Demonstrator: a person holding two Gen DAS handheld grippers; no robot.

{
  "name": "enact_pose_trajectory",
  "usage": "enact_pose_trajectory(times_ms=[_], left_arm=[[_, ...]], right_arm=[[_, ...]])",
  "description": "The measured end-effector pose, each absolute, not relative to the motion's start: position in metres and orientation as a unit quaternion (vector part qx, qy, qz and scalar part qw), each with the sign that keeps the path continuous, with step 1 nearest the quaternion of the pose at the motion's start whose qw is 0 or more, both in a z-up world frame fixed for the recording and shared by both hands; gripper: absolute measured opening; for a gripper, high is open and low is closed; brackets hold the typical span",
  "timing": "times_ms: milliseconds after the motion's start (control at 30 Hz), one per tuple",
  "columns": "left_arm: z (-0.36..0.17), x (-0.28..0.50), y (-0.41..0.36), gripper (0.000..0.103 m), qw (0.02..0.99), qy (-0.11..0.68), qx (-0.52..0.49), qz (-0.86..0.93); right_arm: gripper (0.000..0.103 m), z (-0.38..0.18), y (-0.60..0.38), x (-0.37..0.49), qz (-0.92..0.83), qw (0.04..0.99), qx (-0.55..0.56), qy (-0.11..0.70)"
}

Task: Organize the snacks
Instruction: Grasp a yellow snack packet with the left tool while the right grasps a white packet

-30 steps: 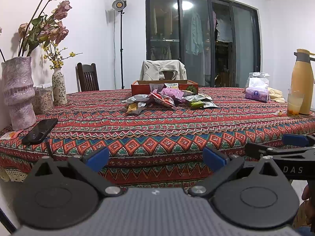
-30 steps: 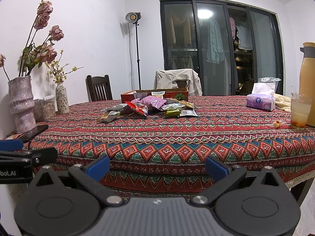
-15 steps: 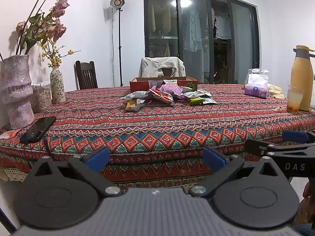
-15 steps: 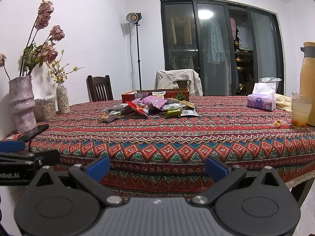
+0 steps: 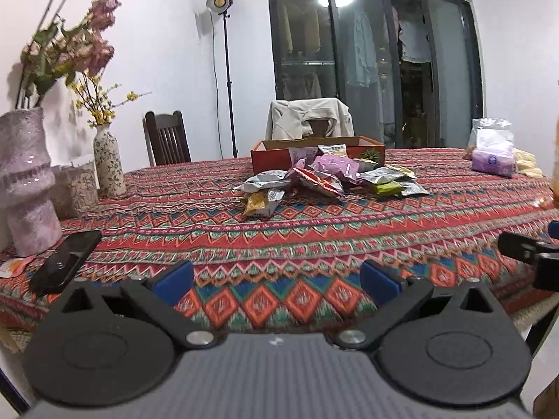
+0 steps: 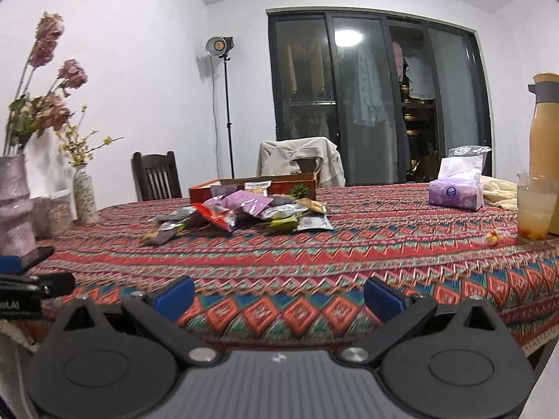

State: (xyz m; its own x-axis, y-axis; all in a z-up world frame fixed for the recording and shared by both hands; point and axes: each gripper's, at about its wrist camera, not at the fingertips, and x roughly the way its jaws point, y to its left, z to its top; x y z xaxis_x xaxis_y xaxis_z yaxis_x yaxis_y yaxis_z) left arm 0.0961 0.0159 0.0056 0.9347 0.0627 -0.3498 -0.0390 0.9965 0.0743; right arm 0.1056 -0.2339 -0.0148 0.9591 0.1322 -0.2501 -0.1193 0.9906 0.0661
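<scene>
- Snack packets point(image 5: 325, 179) are seen heaped loose on the bench point(image 5: 279, 230), before the red box point(image 5: 316, 155)
- Both claws, left point(image 5: 277, 279) and right point(image 6: 279, 296), are held wide, empty; sorting is judged unstarted

Thermos point(image 6: 545, 146) cut off by edge, snack packet point(image 6: 241, 209) labels unreadable

We see a table point(image 5: 314, 230) under a patterned cloth; left of the snack pile point(image 5: 325, 181) lie a phone point(image 5: 66, 260) and vases point(image 5: 109, 164), behind it a box point(image 5: 276, 155), right a tissue pack point(image 6: 456, 192).
</scene>
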Motion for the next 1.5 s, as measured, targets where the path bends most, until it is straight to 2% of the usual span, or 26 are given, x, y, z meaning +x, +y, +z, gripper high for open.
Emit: enact_pose_trajectory(times_ms=[333,767,800,933,1167,1267,1367,1500], left_arm=[[0.035,0.173,0.029,0.103,0.984,0.172,0.017,0.031],[0.021,0.305,0.062,0.103,0.968,0.248,-0.027,0.035],[0.017,0.315,0.064,0.103,0.965,0.257,-0.033,0.033],[0.000,0.349,0.074,0.103,0.951,0.302,-0.064,0.022],[-0.016,0.377,0.077,0.085,0.940,0.332,-0.075,-0.001],[-0.018,0.379,0.073,0.079,0.942,0.330,-0.064,-0.006],[-0.017,0.377,0.069,0.058,0.943,0.329,-0.053,0.001],[-0.016,0.367,0.065,0.052,0.943,0.330,-0.050,-0.003]], right_arm=[[0.103,0.014,-0.249,0.184,0.041,0.989,0.030,0.139],[0.102,0.020,-0.242,0.314,0.051,0.979,0.030,0.194],[0.101,0.018,-0.243,0.325,0.051,0.977,0.032,0.203],[0.088,0.009,-0.247,0.371,0.048,0.969,0.028,0.242],[0.076,-0.003,-0.250,0.434,0.036,0.961,0.011,0.273],[0.065,-0.013,-0.251,0.451,0.040,0.954,0.016,0.298],[0.058,-0.022,-0.248,0.460,0.049,0.949,0.021,0.311],[0.052,-0.023,-0.247,0.461,0.055,0.948,0.021,0.313]])
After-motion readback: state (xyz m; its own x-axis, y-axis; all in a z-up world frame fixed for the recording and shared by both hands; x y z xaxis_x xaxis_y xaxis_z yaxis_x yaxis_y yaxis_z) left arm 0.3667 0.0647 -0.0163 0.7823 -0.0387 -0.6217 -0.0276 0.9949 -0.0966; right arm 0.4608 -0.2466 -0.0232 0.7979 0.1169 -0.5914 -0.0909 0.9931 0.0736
